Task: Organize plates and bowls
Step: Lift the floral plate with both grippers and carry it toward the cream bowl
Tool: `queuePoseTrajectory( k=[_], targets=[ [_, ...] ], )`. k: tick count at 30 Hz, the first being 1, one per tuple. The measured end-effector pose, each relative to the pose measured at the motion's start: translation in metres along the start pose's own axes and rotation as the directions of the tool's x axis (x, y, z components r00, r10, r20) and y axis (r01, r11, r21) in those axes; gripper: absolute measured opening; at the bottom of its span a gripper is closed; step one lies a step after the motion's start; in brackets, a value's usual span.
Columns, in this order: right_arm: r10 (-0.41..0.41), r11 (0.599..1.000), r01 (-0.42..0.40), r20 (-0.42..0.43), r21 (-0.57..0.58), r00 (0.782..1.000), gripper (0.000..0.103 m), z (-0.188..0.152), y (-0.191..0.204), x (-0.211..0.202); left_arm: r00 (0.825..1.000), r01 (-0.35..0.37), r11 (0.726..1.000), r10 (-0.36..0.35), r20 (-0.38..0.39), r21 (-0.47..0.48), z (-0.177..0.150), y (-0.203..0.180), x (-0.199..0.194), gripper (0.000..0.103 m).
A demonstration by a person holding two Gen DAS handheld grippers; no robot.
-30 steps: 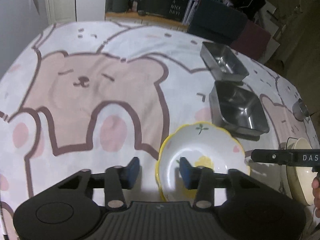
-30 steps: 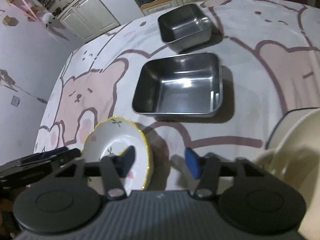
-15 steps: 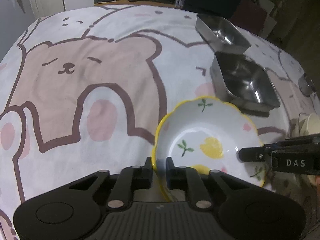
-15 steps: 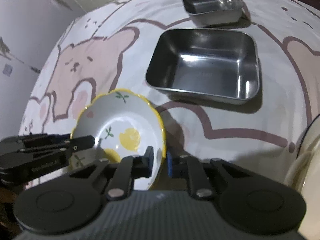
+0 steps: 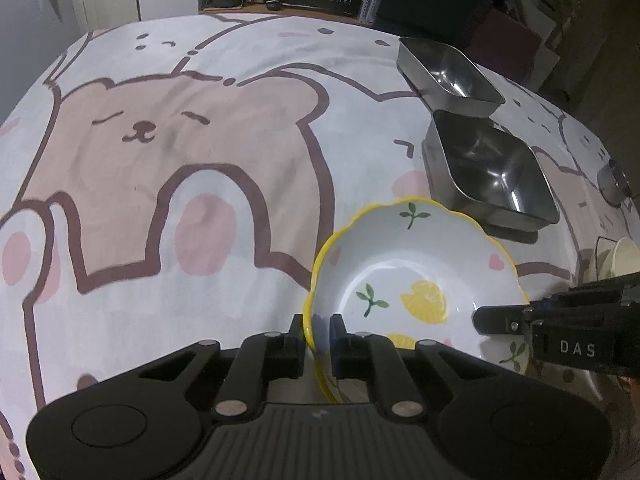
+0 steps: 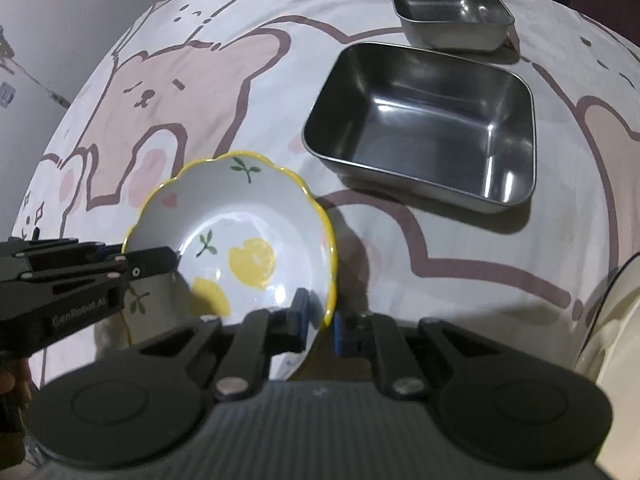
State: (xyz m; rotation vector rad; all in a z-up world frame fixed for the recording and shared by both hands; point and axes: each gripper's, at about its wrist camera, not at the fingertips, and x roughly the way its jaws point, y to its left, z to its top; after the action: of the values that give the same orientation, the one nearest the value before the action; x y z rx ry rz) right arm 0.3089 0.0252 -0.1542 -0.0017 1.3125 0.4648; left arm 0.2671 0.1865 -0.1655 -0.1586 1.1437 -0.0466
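Observation:
A white bowl with a yellow scalloped rim and lemon print point(image 5: 416, 276) is held between both grippers above the bear-print cloth; it also shows in the right wrist view point(image 6: 240, 248). My left gripper point(image 5: 317, 332) is shut on the bowl's left rim. My right gripper point(image 6: 320, 320) is shut on the bowl's right rim. Each gripper shows from the side in the other's view. A large steel tray point(image 6: 428, 136) and a small steel tray point(image 6: 448, 4) stand beyond the bowl.
A cream-coloured dish point(image 6: 616, 320) lies at the right edge, partly cut off; it also shows in the left wrist view point(image 5: 624, 256). A small metal object point(image 5: 614, 180) lies far right. The bear-print tablecloth point(image 5: 160, 160) spreads to the left.
Both grippers closed on the bowl's opposite rims, from open one second ago. The bowl has since risen a little off the cloth.

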Motion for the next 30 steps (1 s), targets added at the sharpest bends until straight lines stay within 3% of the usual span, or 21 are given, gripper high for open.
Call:
queuePoseTrajectory(
  k=[6, 13, 19, 30],
  targets=[
    [0.004, 1.000, -0.004, 0.007, -0.023, 1.000, 0.015, -0.007, 0.001, -0.012, 0.999, 0.004, 1.000, -0.003, 0.041, -0.022, -0.006, -0.009, -0.021, 0.012],
    [0.049, 0.999, -0.049, 0.104, 0.001, 0.993, 0.013, -0.016, -0.016, -0.056, 0.986, 0.048, 0.998, -0.039, 0.164, -0.047, -0.005, -0.036, -0.064, 0.012],
    [0.059, 0.994, -0.077, 0.209, 0.080, 0.976, 0.012, -0.032, -0.051, -0.104, 0.969, 0.095, 0.995, -0.091, 0.230, -0.004, -0.001, -0.085, -0.086, 0.012],
    [-0.017, 0.969, -0.069, 0.344, 0.237, 0.939, 0.009, -0.077, -0.137, -0.172, 0.950, 0.184, 0.977, -0.205, 0.236, 0.110, -0.003, -0.178, -0.087, 0.010]
  ],
)
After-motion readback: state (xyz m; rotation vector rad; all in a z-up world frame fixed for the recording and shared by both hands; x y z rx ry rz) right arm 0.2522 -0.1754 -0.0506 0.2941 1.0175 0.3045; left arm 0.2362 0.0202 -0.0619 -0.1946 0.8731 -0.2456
